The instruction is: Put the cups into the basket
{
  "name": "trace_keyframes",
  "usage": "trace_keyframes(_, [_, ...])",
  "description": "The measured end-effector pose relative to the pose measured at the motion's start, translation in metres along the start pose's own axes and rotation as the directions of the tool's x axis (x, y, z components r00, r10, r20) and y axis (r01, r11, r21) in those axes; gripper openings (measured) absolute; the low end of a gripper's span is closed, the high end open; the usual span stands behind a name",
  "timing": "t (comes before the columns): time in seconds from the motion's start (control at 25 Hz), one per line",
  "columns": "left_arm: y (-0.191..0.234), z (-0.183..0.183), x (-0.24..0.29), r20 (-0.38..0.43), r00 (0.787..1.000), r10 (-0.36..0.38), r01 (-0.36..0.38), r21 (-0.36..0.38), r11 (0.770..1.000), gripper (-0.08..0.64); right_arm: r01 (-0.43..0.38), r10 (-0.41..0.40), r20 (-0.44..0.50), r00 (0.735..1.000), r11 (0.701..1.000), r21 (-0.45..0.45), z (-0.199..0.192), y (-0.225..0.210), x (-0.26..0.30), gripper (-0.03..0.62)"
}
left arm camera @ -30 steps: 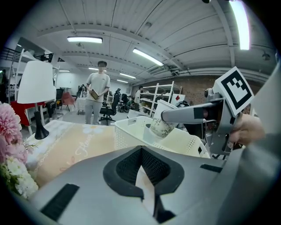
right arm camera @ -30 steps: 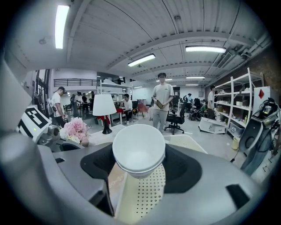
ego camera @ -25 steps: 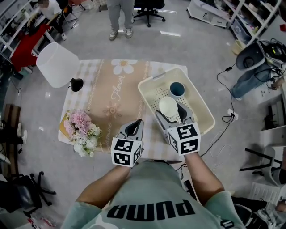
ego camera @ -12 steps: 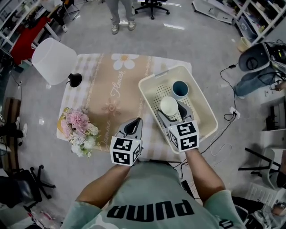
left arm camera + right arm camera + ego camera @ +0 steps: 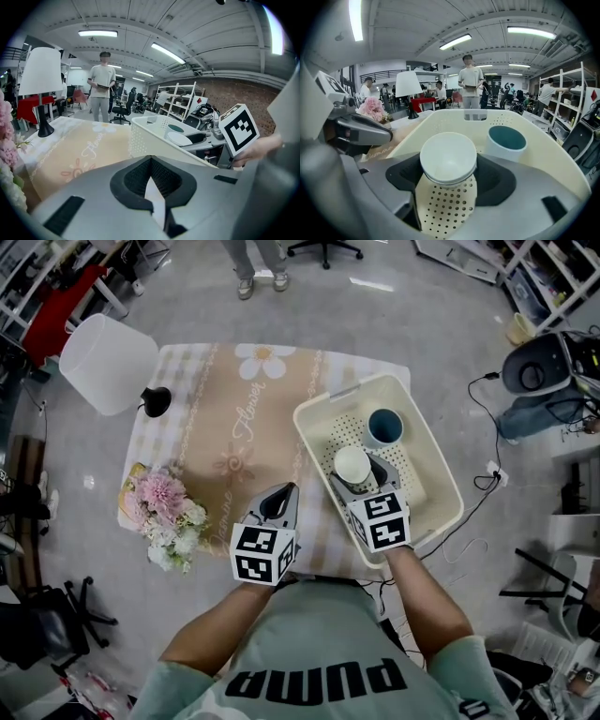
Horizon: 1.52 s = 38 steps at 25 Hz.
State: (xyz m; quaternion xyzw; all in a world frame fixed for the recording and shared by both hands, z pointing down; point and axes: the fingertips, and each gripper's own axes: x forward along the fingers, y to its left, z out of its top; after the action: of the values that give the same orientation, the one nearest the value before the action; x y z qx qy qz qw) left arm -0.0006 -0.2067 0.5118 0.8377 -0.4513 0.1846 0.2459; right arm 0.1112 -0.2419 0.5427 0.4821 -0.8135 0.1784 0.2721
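We hold the round white cup [image 5: 448,157] clamped in our right tool [image 5: 355,473] inside the cream perforated plastic basket [image 5: 302,432], near a teal-lined cup [image 5: 384,425]. Our left tool [image 5: 284,493] is closed and empty.

We see a cream basket [image 5: 433,460] right of centre in the head view, its floor dotted with rows of small holes. The white cup [image 5: 352,465] is plain; the teal cup [image 5: 384,426] is pale blue outside and deep teal within. The cloth [image 5: 234,427] is tan down the middle with a white daisy and pale script, and beige-and-white checked along its sides. At upper left the lamp [image 5: 105,362] has a white shade and a black base. The flowers [image 5: 169,512] at left are pink and white with green leaves. The left gripper [image 5: 284,498] and right gripper [image 5: 356,471] are grey with black pads; their cubes are white with black square markers. The shirt [image 5: 319,652] is grey-green with black letters. The floor [image 5: 487,324] is grey.
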Motion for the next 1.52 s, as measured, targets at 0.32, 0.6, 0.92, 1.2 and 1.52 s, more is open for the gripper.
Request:
trace_keyframes(0.32, [0.003, -0.003, 0.007, -0.012, 1.0, -0.001, 0.0, -0.016, 1.0, 0.002, 0.0, -0.002, -0.07, 0.998, 1.0, -0.023, -0.019, -0.006, 0.015, 0.334])
trace_keyframes(0.6, [0.006, -0.005, 0.011, -0.013, 1.0, -0.004, 0.004, -0.022, 1.0, 0.002, -0.011, 0.006, -0.11, 0.994, 0.999, -0.038, -0.03, -0.004, 0.024, 0.334])
trace_keyframes(0.92, [0.003, -0.007, 0.01, -0.016, 1.0, -0.011, 0.011, -0.022, 1.0, 0.002, -0.018, 0.013, -0.142, 0.99, 0.999, -0.035, -0.039, -0.004, 0.023, 0.334])
trace_keyframes(1.2, [0.0, -0.005, 0.008, -0.007, 1.0, -0.02, 0.02, -0.016, 1.0, 0.002, -0.035, 0.032, -0.152, 0.988, 0.999, -0.017, -0.043, -0.001, 0.018, 0.337])
trace_keyframes(1.52, [-0.001, -0.002, 0.001, 0.007, 1.0, -0.022, 0.022, -0.006, 1.0, 0.002, -0.012, 0.011, -0.118, 0.993, 1.0, -0.009, -0.035, -0.006, 0.007, 0.36])
